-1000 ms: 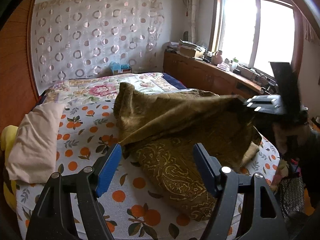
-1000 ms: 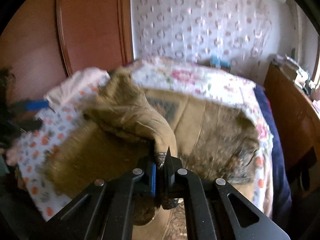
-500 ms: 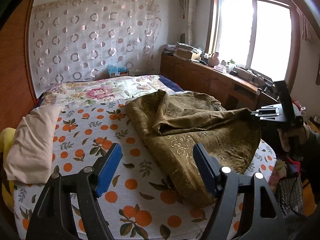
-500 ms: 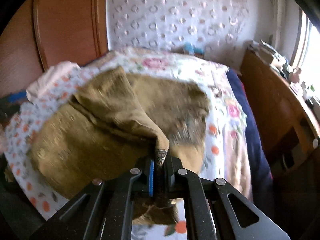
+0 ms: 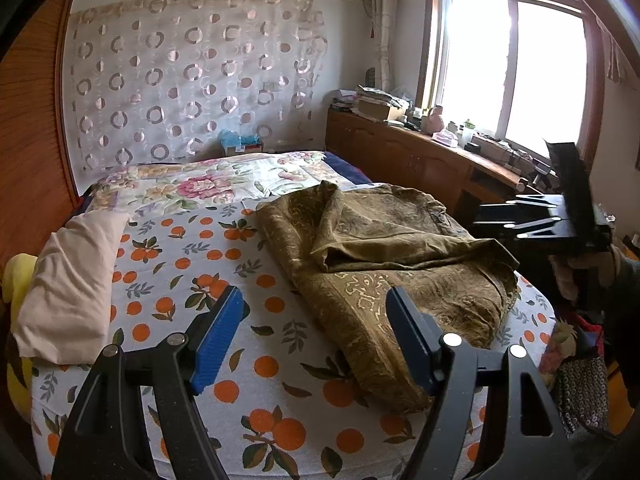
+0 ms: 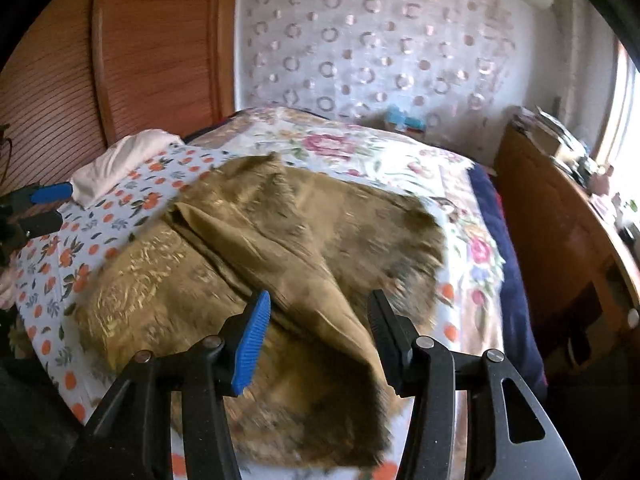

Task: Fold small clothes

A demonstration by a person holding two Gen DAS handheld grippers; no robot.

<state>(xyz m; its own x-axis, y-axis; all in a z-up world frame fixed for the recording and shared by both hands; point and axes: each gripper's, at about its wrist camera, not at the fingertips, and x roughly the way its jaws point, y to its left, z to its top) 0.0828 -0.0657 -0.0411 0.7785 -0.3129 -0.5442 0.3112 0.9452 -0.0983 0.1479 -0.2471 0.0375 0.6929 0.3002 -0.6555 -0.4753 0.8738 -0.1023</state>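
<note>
An olive-brown patterned cloth [image 5: 400,264] lies on the bed, its top layer folded over the lower part. My left gripper [image 5: 314,300] hangs open above the orange-print sheet, just left of the cloth's near edge, and holds nothing. My right gripper [image 6: 318,300] is over the cloth [image 6: 280,260], and its jaws are opening. The folded flap's corner lies under the gap, and neither pad presses on it. In the left wrist view the right gripper [image 5: 480,222] is at the bed's right side, held by a hand. The left gripper [image 6: 46,208] shows at the far left edge.
The bed [image 5: 260,360] has an orange-print sheet in front and a floral cover behind. A folded beige cloth [image 5: 72,272] lies at its left edge beside something yellow [image 5: 16,272]. A wooden cabinet [image 5: 420,160] with clutter runs under the window on the right.
My right gripper was shut on the cloth's corner and has let go, jaws now apart. The lifted cloth has come down folded on the bed. The left gripper has stayed still.
</note>
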